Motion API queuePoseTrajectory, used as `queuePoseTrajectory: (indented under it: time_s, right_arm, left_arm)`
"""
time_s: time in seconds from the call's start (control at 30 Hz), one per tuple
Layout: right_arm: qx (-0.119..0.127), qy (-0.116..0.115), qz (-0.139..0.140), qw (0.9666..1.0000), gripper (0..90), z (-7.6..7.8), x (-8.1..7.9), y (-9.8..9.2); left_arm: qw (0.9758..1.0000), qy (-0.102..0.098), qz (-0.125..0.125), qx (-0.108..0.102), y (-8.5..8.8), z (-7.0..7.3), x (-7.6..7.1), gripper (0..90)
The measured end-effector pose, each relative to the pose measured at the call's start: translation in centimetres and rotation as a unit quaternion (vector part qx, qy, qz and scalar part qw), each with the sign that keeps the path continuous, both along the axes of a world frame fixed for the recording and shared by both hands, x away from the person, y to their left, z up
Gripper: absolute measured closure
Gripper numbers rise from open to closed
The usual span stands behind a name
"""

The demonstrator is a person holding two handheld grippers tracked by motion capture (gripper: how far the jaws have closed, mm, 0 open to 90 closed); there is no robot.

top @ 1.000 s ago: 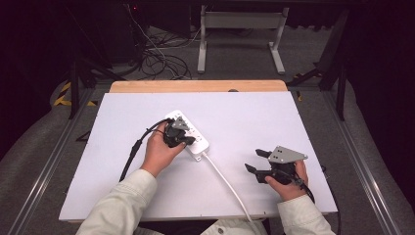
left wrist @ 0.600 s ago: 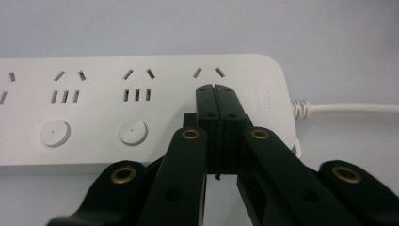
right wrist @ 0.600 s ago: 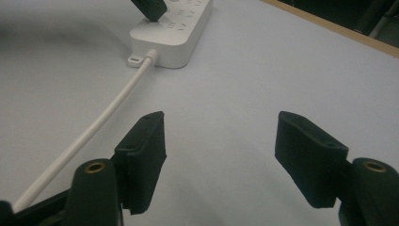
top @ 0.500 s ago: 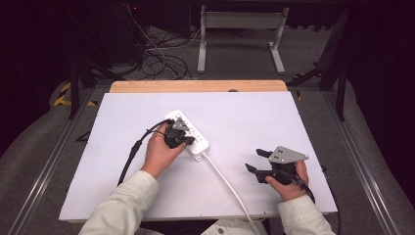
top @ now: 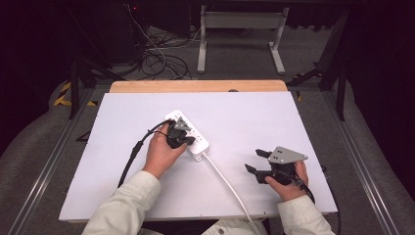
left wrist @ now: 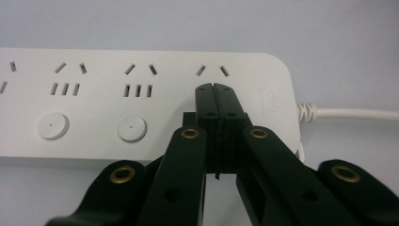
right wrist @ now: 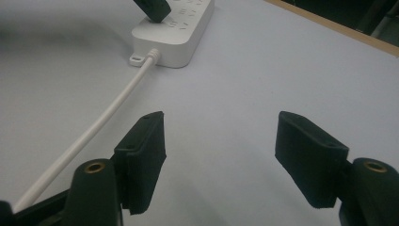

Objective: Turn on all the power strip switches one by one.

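The left gripper [top: 182, 139] is down on the white power strip [top: 188, 134], which lies slantwise a little to the ten o'clock side of the middle of the white table [top: 274, 122]. In the left gripper view its jaws are pressed tight together with nothing between them, tips [left wrist: 216, 101] resting on the strip's top face right where the end socket's button would sit, judging by the two round buttons [left wrist: 131, 128] beside it. My guess is the press on that switch is under way or just made; I can't tell whether it has clicked, and the other buttons look untouched.

The strip is a long, flat, rounded block with a row of sockets, each with its own button, and a white cord [top: 230, 183] running off toward five o'clock.

Over at four o'clock the right gripper [top: 258, 161] waits, well apart from the strip, jaws spread wide and empty over bare table.
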State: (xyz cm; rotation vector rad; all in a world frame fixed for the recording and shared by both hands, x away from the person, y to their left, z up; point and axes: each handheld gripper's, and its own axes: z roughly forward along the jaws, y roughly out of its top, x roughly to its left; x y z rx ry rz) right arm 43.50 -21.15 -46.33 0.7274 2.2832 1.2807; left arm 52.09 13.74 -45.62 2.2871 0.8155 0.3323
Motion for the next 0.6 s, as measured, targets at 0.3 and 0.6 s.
queuePoseTrajectory:
  time_s: [0.3, 0.6]
  right_arm:
    - [0.000, 0.004, 0.003, 1.0000, 33.9, -0.1, 0.0, 0.1]
    - [0.001, 0.005, 0.000, 1.0000, 33.0, -0.1, 0.2, 0.1]
  left_arm:
    - [0.9997, 0.000, 0.016, -0.017, 0.7, -0.3, -0.5, 90.0]
    - [0.9952, -0.045, 0.030, -0.081, 2.5, 2.0, -0.1, 90.0]
